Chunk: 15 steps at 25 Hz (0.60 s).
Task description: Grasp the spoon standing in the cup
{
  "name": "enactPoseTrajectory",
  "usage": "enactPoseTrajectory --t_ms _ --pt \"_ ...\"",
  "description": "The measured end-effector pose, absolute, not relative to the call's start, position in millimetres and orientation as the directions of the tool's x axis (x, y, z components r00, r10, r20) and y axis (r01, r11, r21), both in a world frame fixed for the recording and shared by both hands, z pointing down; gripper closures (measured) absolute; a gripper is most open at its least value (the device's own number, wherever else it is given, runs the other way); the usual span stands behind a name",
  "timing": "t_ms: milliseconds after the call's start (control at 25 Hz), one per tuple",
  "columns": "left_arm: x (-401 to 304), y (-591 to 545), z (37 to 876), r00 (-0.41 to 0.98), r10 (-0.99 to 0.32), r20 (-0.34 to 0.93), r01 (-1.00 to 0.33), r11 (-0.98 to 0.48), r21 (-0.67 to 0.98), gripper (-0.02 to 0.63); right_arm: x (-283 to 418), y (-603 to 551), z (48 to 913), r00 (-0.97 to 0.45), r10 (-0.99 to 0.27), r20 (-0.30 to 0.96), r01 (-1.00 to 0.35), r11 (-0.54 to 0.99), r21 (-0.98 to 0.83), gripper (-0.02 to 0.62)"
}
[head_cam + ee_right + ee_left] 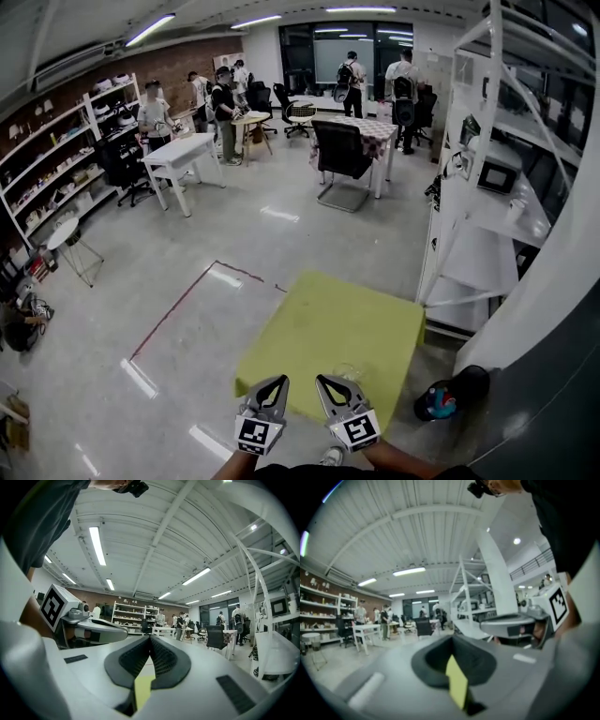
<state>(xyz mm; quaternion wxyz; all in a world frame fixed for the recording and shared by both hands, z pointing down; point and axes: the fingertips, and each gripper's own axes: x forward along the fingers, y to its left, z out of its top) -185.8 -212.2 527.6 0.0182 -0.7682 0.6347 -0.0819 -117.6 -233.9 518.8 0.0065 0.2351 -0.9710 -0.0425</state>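
Task not begun: no view shows the spoon or cup. My left gripper [270,389] and right gripper [336,386] hold their fingers together, empty, at the 6 o'clock edge of the yellow-green square table [328,328].

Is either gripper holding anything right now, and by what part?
Nothing is held. The left gripper and the right gripper are both shut with nothing between their jaws, at the near edge of the yellow table.
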Motion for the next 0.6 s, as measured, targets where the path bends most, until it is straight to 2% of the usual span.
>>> enactPoseTrajectory --t_ms 120,280,600 --pt "-188.3 -226.0 528.9 0.197 -0.974 0.115 -0.971 -0.209 -0.111 0.600 -114.2 -242.6 521.3 -0.878 -0.479 0.004 -0.477 0.874 0.096 0.589" --pt "-175.6 -245.2 540.3 0.272 -0.953 0.130 -0.956 -0.284 -0.076 0.600 -105.2 -262.1 554.6 -0.856 -0.503 0.120 -0.496 0.864 0.084 0.589" --pt "-171.7 -272.9 547.8 0.403 -0.907 0.125 -0.911 -0.410 -0.041 0.600 -89.5 -295.2 554.5 -0.749 -0.651 0.124 -0.646 0.759 0.078 0.589"
